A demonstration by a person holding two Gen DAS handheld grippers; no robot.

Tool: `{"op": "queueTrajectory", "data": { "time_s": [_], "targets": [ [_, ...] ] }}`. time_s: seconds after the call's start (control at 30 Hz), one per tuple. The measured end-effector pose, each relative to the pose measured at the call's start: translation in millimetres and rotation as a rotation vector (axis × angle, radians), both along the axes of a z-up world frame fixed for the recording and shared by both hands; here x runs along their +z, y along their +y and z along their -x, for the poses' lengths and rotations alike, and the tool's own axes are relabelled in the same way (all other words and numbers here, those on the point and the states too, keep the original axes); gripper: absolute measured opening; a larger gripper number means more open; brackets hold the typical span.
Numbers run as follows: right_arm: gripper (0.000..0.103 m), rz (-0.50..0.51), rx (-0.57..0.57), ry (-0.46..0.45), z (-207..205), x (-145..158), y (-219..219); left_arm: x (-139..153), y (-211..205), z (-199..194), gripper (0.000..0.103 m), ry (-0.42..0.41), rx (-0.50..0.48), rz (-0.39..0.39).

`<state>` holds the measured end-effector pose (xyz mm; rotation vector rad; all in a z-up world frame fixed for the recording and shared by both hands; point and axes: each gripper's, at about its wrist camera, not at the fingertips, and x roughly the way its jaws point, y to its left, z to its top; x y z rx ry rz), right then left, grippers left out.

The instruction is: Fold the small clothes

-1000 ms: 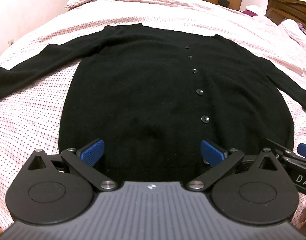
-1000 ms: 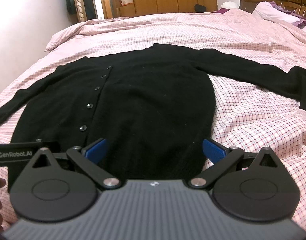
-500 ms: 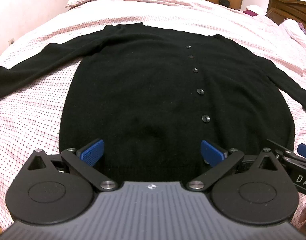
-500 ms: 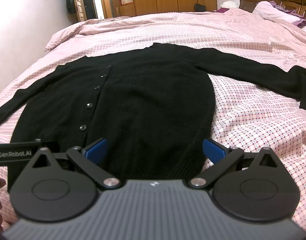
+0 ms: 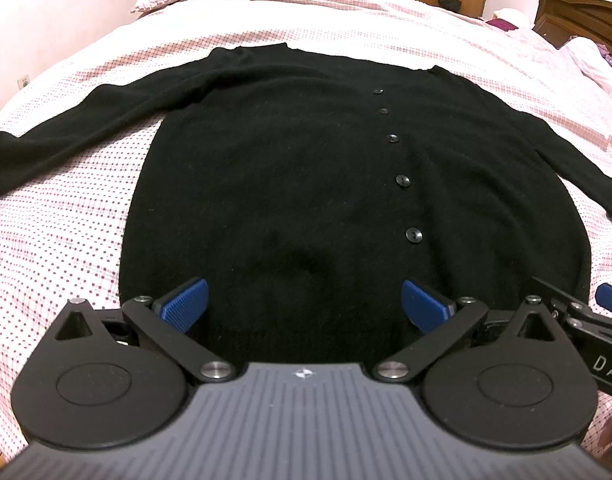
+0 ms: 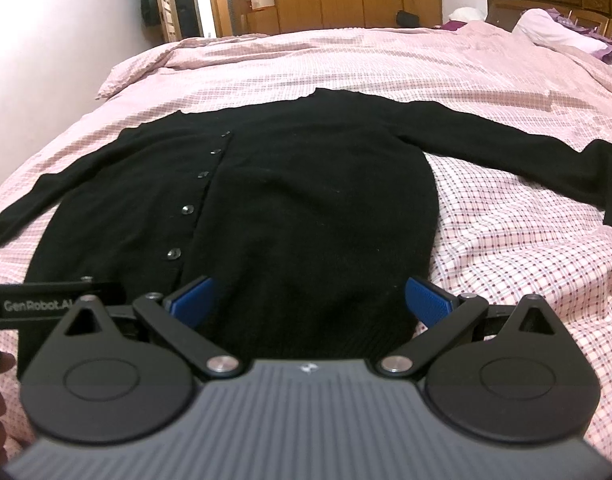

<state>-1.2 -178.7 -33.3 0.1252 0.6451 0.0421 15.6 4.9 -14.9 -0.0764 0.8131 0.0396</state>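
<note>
While both tools [image 5: 303,304] [image 6: 310,300] gape, the buttoned black cardigan [image 5: 306,184] lies flat, sleeves outspread.

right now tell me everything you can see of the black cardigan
The black cardigan is a soft-looking knit, lying flat and front up on the pink checked bedspread. It is unfolded and buttoned, with five dark buttons showing in a line up the front. Both long sleeves spread outward, the right sleeve reaching toward the bed's side. The ribbed hem lies nearest the cameras. The open left gripper and open right gripper sit at the hem; contact cannot be told.
</note>
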Motion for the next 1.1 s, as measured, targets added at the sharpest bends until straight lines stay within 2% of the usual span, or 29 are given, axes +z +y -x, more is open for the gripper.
{"op": "queueTrajectory", "data": {
  "time_s": [0.57,0.8,0.97,1.1],
  "targets": [
    [0.103,-0.015,0.003,0.014,-3,-2,-2,-2,1,-6,0.103,0.019,0.005,-0.007],
    [0.103,-0.029,0.025,0.017,-11,-3,-8,5,0,-16,0.103,0.009,-0.001,-0.036],
    [0.103,-0.033,0.029,0.006,-19,3,-22,16,-2,-33,0.103,-0.001,-0.022,-0.041],
    [0.103,-0.054,-0.007,0.001,-29,11,-51,20,-7,-51,0.103,0.003,-0.038,-0.053]
  ]
}}
